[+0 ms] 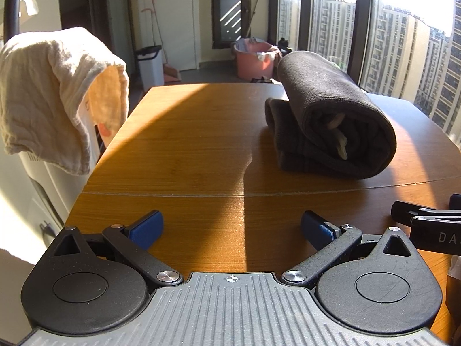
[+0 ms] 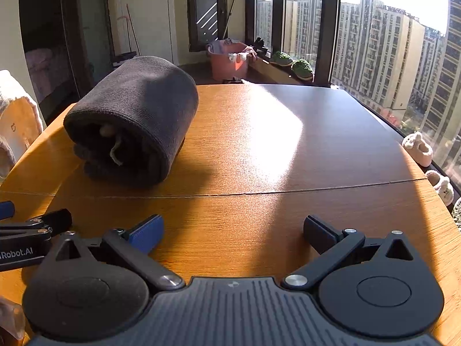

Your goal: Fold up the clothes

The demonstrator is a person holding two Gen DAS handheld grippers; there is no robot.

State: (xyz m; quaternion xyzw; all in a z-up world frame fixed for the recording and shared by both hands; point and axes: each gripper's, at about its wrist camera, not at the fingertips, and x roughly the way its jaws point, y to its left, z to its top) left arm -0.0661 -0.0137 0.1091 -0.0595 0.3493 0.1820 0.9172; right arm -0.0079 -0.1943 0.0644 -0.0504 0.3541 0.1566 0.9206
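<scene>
Left wrist view: the left gripper [image 1: 232,229] has its fingers [image 1: 147,227] spread wide and empty, low over the wooden surface [image 1: 187,144]. A dark rolled garment [image 1: 331,121] lies right of centre. A pale cloth [image 1: 54,95] hangs at upper left. Right wrist view: the right gripper [image 2: 233,230] is also wide and empty; the garment sits at centre left.
</scene>
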